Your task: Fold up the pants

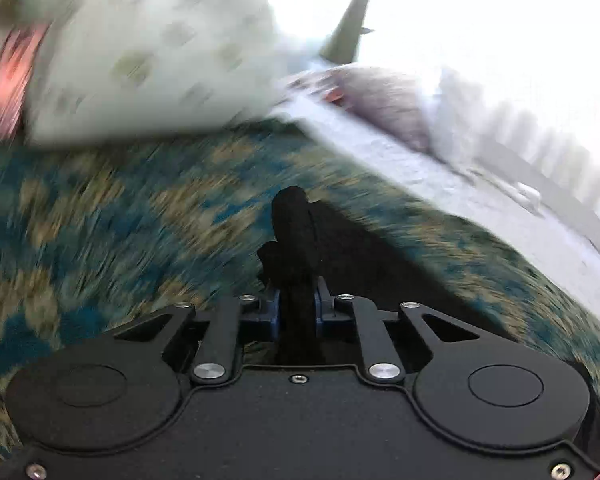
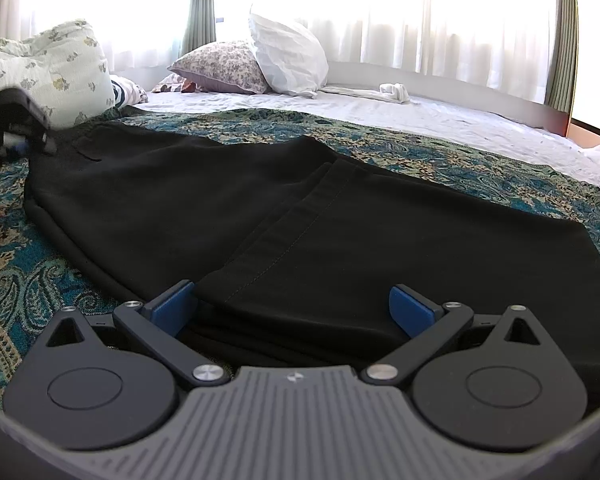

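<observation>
OK, black cotton pants (image 2: 228, 204) lie spread flat across the teal-and-gold paisley bedspread (image 2: 28, 264), w/ one hemmed leg end folded over the top, stitching showing. Left gripper (image 1: 298, 308), black linkage w/ blue pads, is pinched narrow on a bunched ridge of that black fabric, cloth standing up between the pads; the left wrist view is smeared w/ blur. From the right wrist cam that same gripper sits at the far left corner of the pants, by the pocket end, a bit of a hand at the frame edge beside it. Right gripper (image 2: 296, 312) has its jaws spread wide, blue pads either side of the near edge of the folded leg, fabric lying between them but not squeezed. Beyond: pale green floral quilt (image 2: 60, 76) bunched at left, grey floral pillow (image 2: 224, 66) leaning under a white pillow (image 2: 288, 56), white sheet (image 2: 340, 110) w/ a knotted white cloth (image 2: 394, 92) on it, bright curtains (image 2: 440, 20) behind.
</observation>
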A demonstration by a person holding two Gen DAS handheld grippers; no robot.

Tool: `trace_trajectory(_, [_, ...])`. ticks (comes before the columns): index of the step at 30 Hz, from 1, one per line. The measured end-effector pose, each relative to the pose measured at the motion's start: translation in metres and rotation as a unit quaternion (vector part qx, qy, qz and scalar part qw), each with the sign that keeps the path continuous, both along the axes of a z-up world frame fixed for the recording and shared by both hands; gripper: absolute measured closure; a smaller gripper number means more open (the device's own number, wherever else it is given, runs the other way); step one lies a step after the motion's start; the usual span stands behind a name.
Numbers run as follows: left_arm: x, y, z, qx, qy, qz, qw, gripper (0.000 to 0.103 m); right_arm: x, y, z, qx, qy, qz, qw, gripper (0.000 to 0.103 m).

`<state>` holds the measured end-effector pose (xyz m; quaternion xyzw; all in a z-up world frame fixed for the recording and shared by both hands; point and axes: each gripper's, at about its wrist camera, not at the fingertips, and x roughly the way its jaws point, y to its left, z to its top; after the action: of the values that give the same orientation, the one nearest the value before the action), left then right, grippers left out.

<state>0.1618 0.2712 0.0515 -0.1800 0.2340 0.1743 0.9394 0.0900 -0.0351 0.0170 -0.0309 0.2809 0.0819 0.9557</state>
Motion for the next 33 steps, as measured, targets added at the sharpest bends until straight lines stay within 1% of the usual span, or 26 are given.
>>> trace_trajectory(1, [0.0,-0.014,0.012,0.015,-0.011,-0.033,0.9993,0.09,0.0,0.0,0.0,0.001,-0.001,0.0,1.0,0.0])
trace_trajectory(3, [-0.001,-0.051,0.039,0.031,-0.03,-0.104,0.9936,0.09,-0.001,-0.001,0.0,0.006,-0.004,-0.001,1.0,0.0])
trace_trajectory(5, [-0.007,-0.096,0.064,0.039,-0.046,-0.18,0.9819,0.089,-0.005,-0.009,0.005,0.029,-0.008,0.007,1.0,0.0])
trace_trajectory(6, [-0.012,-0.121,0.074,0.047,-0.054,-0.219,0.9731,0.088,-0.008,-0.018,0.012,0.057,-0.007,0.01,0.998,0.0])
trace_trajectory(7, [-0.019,-0.147,0.081,0.059,-0.063,-0.262,0.9611,0.088,-0.013,-0.029,0.02,0.088,-0.014,0.003,0.996,0.0])
trace_trajectory(8, [-0.026,-0.174,0.084,0.077,-0.067,-0.306,0.9467,0.086,-0.021,-0.044,0.028,0.126,-0.024,-0.009,0.992,0.0])
trace_trajectory(9, [-0.031,-0.197,0.082,0.094,-0.06,-0.337,0.9347,0.083,-0.028,-0.059,0.034,0.158,-0.03,-0.024,0.987,0.0])
trace_trajectory(10, [-0.033,-0.221,0.075,0.108,-0.042,-0.366,0.9232,0.081,-0.035,-0.074,0.038,0.182,-0.033,-0.039,0.982,0.0])
trace_trajectory(12, [-0.034,-0.26,0.047,0.117,0.013,-0.413,0.9031,0.067,-0.045,-0.098,0.042,0.207,-0.036,-0.064,0.975,0.0])
trace_trajectory(13, [-0.034,-0.274,0.031,0.119,0.045,-0.428,0.8949,0.065,-0.05,-0.11,0.042,0.213,-0.035,-0.076,0.973,0.0])
trace_trajectory(14, [-0.035,-0.283,0.017,0.117,0.068,-0.436,0.8897,0.065,-0.053,-0.119,0.042,0.216,-0.033,-0.083,0.972,0.0])
trace_trajectory(15, [-0.039,-0.287,0.005,0.11,0.081,-0.437,0.8889,0.065,-0.056,-0.127,0.041,0.216,-0.031,-0.09,0.972,0.0])
trace_trajectory(16, [-0.044,-0.287,-0.002,0.097,0.085,-0.434,0.8914,0.063,-0.059,-0.135,0.039,0.215,-0.028,-0.1,0.971,0.0])
trace_trajectory(18, [-0.052,-0.279,-0.009,0.07,0.085,-0.436,0.8931,0.049,-0.065,-0.148,0.036,0.226,-0.026,-0.113,0.967,0.0])
trace_trajectory(20, [-0.061,-0.264,-0.007,0.054,0.072,-0.44,0.8934,0.042,-0.067,-0.157,0.031,0.245,-0.022,-0.118,0.962,0.0])
trace_trajectory(22, [-0.074,-0.249,-0.001,0.056,0.052,-0.442,0.8939,0.04,-0.065,-0.159,0.029,0.26,-0.018,-0.12,0.958,0.0])
trace_trajectory(24, [-0.087,-0.235,0.01,0.059,0.023,-0.433,0.8992,0.039,-0.06,-0.154,0.029,0.266,-0.019,-0.114,0.957,0.0])
trace_trajectory(26, [-0.095,-0.217,0.019,0.057,-0.007,-0.41,0.9103,0.037,-0.053,-0.145,0.031,0.265,-0.019,-0.105,0.958,0.0])
trace_trajectory(27, [-0.098,-0.208,0.024,0.061,-0.016,-0.391,0.9182,0.037,-0.048,-0.14,0.032,0.26,-0.017,-0.103,0.96,0.0])
trace_trajectory(28, [-0.096,-0.2,0.024,0.071,-0.02,-0.361,0.9295,0.037,-0.045,-0.134,0.032,0.253,-0.014,-0.103,0.962,0.0])
trace_trajectory(30, [-0.088,-0.188,0.019,0.092,-0.012,-0.309,0.9465,0.038,-0.035,-0.123,0.033,0.238,-0.006,-0.104,0.966,0.0])
trace_trajectory(31, [-0.084,-0.184,0.014,0.098,-0.005,-0.285,0.9534,0.04,-0.029,-0.118,0.033,0.234,0.0,-0.103,0.967,0.0])
trace_trajectory(33, [-0.078,-0.176,0.003,0.105,0.004,-0.253,0.9618,0.042,-0.015,-0.11,0.032,0.229,0.017,-0.105,0.968,0.001])
